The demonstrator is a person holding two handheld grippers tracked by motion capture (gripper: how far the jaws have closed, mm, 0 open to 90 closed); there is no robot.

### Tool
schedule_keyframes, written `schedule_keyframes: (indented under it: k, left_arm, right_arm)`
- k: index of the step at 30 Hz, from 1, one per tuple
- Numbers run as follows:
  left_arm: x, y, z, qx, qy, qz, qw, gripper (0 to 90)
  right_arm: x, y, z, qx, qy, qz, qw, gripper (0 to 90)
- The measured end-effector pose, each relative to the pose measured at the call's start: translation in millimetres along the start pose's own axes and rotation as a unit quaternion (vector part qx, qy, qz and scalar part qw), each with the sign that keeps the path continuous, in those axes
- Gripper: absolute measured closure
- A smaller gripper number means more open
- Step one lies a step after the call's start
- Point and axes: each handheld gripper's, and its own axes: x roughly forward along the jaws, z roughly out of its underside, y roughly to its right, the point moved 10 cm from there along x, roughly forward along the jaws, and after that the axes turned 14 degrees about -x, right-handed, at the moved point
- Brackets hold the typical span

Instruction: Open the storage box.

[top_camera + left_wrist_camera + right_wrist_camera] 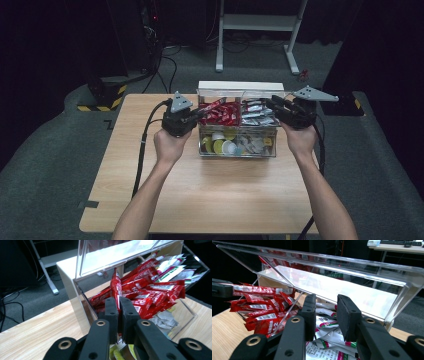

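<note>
A clear plastic box (pixel 272 153) stands at the table's far middle with its clear lid (pixel 342 287) raised. The upper left compartment is full of red sachets (pixel 225 114), and the upper right one has white sachets (pixel 256 114). My left gripper (pixel 119 300) is at the box's left side, shut on one red sachet (pixel 115 282) that sticks up between its pads. From the right gripper view that sachet (pixel 259 290) points level. My right gripper (pixel 326 298) is over the white sachets (pixel 325 323) at the right side, jaws apart, nothing between the pads.
The box's lower part holds round capsules (pixel 222 145) and small packets. The wooden table (pixel 200 195) reaches toward me. Cables trail from both grippers off the table's sides. A white desk frame (pixel 260 30) stands on the floor beyond.
</note>
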Motion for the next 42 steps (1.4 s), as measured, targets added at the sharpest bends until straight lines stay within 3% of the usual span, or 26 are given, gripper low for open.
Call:
schedule_keyframes:
  k: [24,42]
  left_arm:
    - [-29.4,-1.3,-0.7,-0.003,0.014,0.037,0.9992,86.0]
    - [-55.2,-10.5,5.2,-0.012,0.028,0.039,0.9988,86.0]
  right_arm:
    - [0.1,0.4,0.7,-0.002,-0.007,-0.001,1.0,68.5]
    - [-0.5,1.3,1.1,-0.006,-0.013,0.001,0.9999,68.3]
